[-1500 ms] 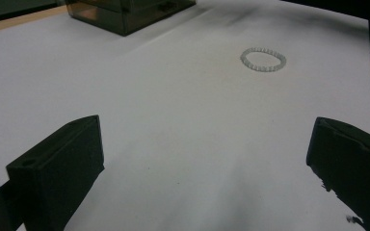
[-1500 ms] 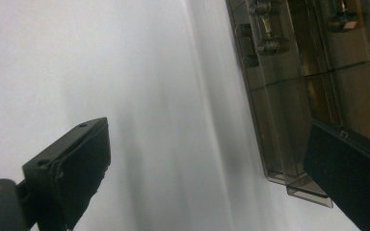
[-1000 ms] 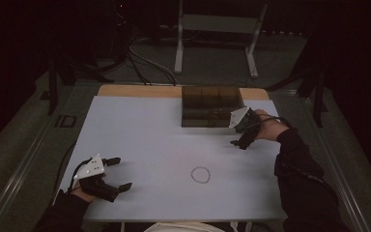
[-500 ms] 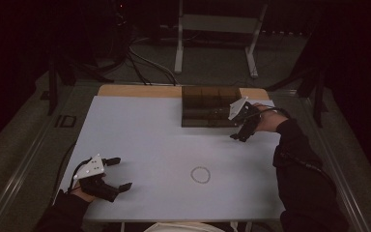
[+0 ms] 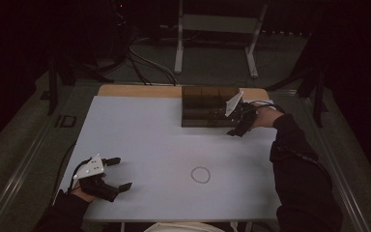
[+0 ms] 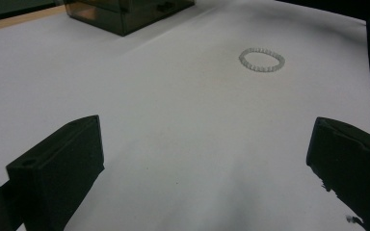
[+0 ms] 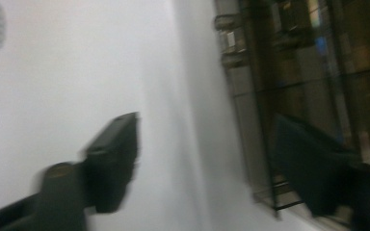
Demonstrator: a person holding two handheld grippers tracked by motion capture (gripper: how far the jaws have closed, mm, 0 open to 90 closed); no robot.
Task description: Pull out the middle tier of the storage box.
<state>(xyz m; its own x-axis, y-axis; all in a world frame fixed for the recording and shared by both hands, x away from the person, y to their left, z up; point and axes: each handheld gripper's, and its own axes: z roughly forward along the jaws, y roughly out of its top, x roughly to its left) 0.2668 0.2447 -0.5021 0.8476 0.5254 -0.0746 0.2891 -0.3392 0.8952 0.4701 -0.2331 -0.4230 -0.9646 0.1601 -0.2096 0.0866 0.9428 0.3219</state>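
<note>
- The right gripper (image 5: 238, 126) is at the far right part of the white table (image 5: 145, 145), just at the front right corner of the dark see-through box (image 5: 207, 106).
- In the right gripper view, which is blurred, its two black jaws stand apart with a gap between them. One jaw is in front of the table surface and the other is in front of the box (image 7: 308, 96).
- These jaws have just been closing, but I see nothing between them and the pads press on nothing.
- Whether a jaw touches the box wall, I cannot tell from the blurred picture.
- The left gripper (image 5: 114, 173) rests low at the near left corner of the table, well apart from the box.
- In the left gripper view its jaws are wide open, and between them there is only bare table (image 6: 183, 144).
- A small ring of white beads (image 5: 200, 174) lies flat on the table, near the front edge, between the two grippers and touched by neither of them.
- In the left gripper view the bead ring (image 6: 262, 59) lies farther off, ahead of the open jaws.
</note>
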